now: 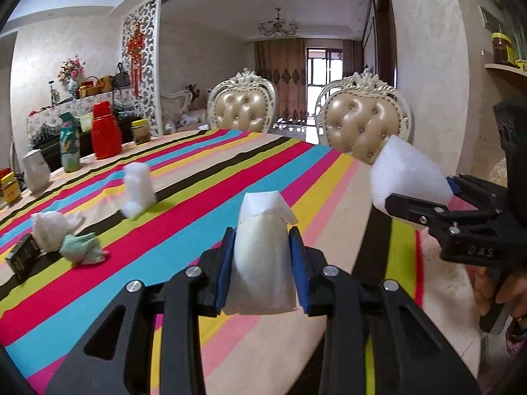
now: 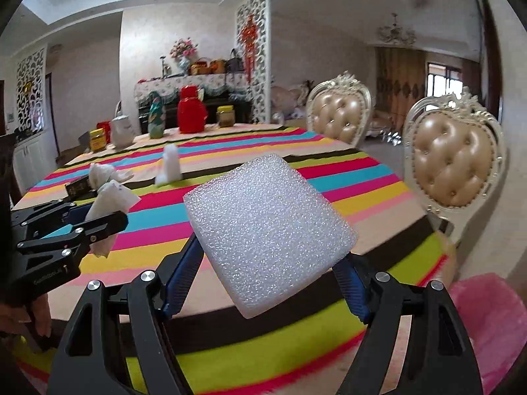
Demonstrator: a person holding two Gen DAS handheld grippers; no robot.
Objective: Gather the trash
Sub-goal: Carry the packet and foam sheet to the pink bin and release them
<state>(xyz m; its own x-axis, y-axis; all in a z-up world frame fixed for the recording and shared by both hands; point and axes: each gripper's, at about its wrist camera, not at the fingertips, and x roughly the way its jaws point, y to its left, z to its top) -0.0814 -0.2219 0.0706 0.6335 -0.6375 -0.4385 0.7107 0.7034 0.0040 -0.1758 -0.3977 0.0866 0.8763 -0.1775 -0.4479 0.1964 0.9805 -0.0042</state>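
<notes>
So far you have two pieces of trash in hand and none visibly binned. Your left gripper (image 1: 262, 260) is clamped on a folded white paper scrap (image 1: 262, 263), its blue pads (image 1: 225, 270) pressing both sides, and your right gripper (image 2: 268, 283) is closed on a white foam block (image 2: 268, 230), which sits tilted between the fingers. Both loads are lifted clear of the striped tablecloth (image 1: 197, 197).

What is left, as far as the views show: a white cotton-like wad (image 1: 138, 191) standing mid-table, a crumpled white tissue (image 1: 52, 227) farther left, and a pale green crumpled wad (image 1: 82, 247) touching it, just beside a small dark box (image 1: 23, 256). I can't tell whether that box counts as trash. The bottles, red thermos (image 1: 106, 131) and jars at the far end look like things to leave alone.

A pink bag or bin (image 2: 487, 322) shows at the lower right of the right wrist view, beyond the table edge; my guess is that is where you drop things, though its opening is not clear. By that reading you are roughly at the start to middle of the job.

Pose: both grippers are held level, pointing across the table toward the chairs (image 1: 365, 125), side by side and near each other, the right one at the table's right edge.
</notes>
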